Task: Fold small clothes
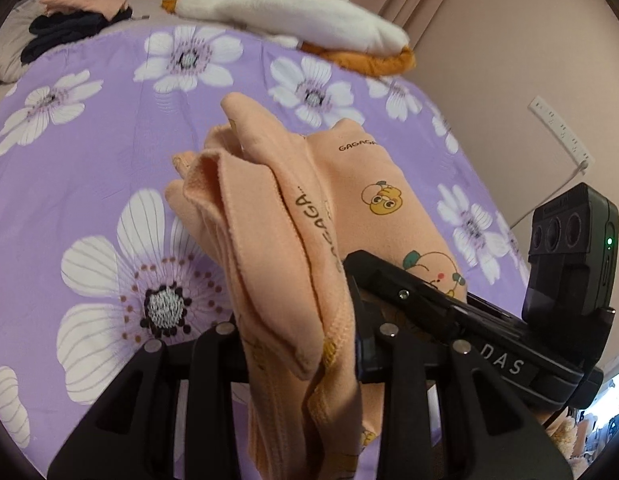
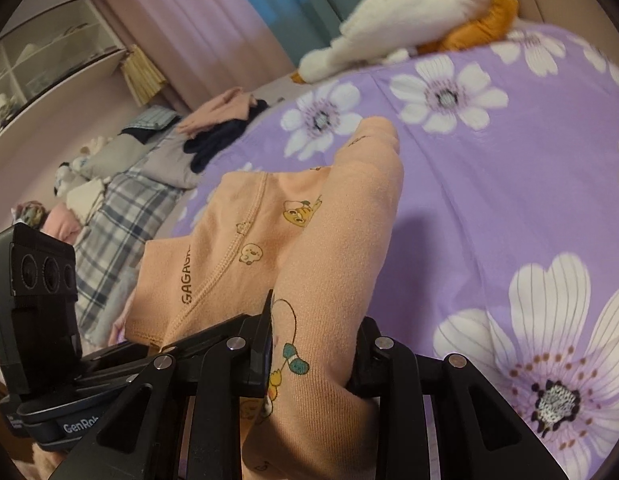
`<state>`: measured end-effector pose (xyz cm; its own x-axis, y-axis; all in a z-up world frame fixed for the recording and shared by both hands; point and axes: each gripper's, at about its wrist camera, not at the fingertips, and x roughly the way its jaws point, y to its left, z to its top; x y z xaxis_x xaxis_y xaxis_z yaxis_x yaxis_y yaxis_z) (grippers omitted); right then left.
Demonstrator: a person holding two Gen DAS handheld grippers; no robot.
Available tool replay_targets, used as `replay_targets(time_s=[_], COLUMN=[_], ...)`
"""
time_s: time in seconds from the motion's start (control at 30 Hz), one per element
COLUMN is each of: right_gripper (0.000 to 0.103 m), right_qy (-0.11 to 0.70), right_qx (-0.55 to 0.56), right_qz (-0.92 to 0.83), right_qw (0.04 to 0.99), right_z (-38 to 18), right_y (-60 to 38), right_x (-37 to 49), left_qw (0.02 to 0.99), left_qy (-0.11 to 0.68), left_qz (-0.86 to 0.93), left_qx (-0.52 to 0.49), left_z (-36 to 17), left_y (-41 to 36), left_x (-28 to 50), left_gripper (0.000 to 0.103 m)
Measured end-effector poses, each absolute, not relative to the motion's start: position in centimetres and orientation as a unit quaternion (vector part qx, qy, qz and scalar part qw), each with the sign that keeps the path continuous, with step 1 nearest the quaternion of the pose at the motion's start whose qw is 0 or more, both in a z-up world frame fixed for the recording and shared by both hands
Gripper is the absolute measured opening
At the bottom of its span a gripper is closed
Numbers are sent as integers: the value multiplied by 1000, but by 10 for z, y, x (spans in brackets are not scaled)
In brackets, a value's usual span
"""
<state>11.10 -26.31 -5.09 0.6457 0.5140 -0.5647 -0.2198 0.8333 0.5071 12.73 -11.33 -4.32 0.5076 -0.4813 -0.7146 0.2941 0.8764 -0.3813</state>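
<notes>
Here the left gripper (image 1: 297,344) is clamped on a bunched edge of the peach garment (image 1: 269,220), the cloth pinched between its black fingers (image 1: 213,344) and rising in thick folds above them. The right gripper (image 2: 309,356) pinches another part of the same peach garment (image 2: 245,248) in the same way, fabric filling the gap between its jaws. Both tools sit just beside each other, so the piece hangs doubled over, lifted above the purple floral bedsheet (image 1: 89,160) rather than lying flat on it.

Judging by this, one fold looks under way: the garment is gathered but not yet laid down or smoothed. Farther off, near the head of the bed, a small pile of clothes (image 1: 77,12), peach over dark, rests beside a white plush goose (image 1: 293,12); whether that pile is already folded is hard to tell.
</notes>
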Motion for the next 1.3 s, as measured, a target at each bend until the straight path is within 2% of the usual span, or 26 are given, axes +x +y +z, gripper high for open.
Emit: replay_targets(time_s=[0.47, 0.57, 0.67, 0.73, 0.77, 0.83, 0.87, 0.9, 0.93, 1.1, 1.3], right_gripper=[29, 30, 33, 44, 48, 55, 58, 67, 72, 75, 82], right_qy=[428, 439, 445, 447, 448, 444, 438, 432, 425, 377, 333], right_qx=[200, 184, 168, 167, 163, 154, 150, 146, 140, 115, 90], right_qz=[205, 186, 166, 157, 146, 130, 124, 120, 115, 100, 95], right_qw=[857, 859, 864, 865, 867, 873, 878, 882, 887, 914, 934], right_z=[-96, -103, -105, -105, -103, -99, -94, -90, -85, -49, -22], right_y=[-234, -231, -231, -233, -235, -237, -239, -240, -241, -242, -233], right_x=[124, 123, 119, 119, 117, 115, 111, 109, 105, 86, 62], left_qw=[839, 834, 840, 848, 853, 863, 870, 876, 882, 906, 904], left_qy=[498, 508, 503, 494, 489, 475, 466, 459, 450, 408, 408], left_qz=[-177, -169, -158, -146, -141, -130, -121, -115, -108, -85, -106], left_qx=[-127, -130, -129, -122, -118, -110, -104, -99, -92, -72, -73], left_z=[-99, -109, -109, -103, -99, -88, -80, -74, -67, -35, -25], left_y=[-87, -84, -79, -75, -72, -66, -62, -59, -57, -46, -48], left_x=[132, 132, 128, 126, 124, 119, 116, 114, 111, 90, 74], left_gripper=[34, 38, 53, 71, 76, 93, 97, 102, 103, 103, 103])
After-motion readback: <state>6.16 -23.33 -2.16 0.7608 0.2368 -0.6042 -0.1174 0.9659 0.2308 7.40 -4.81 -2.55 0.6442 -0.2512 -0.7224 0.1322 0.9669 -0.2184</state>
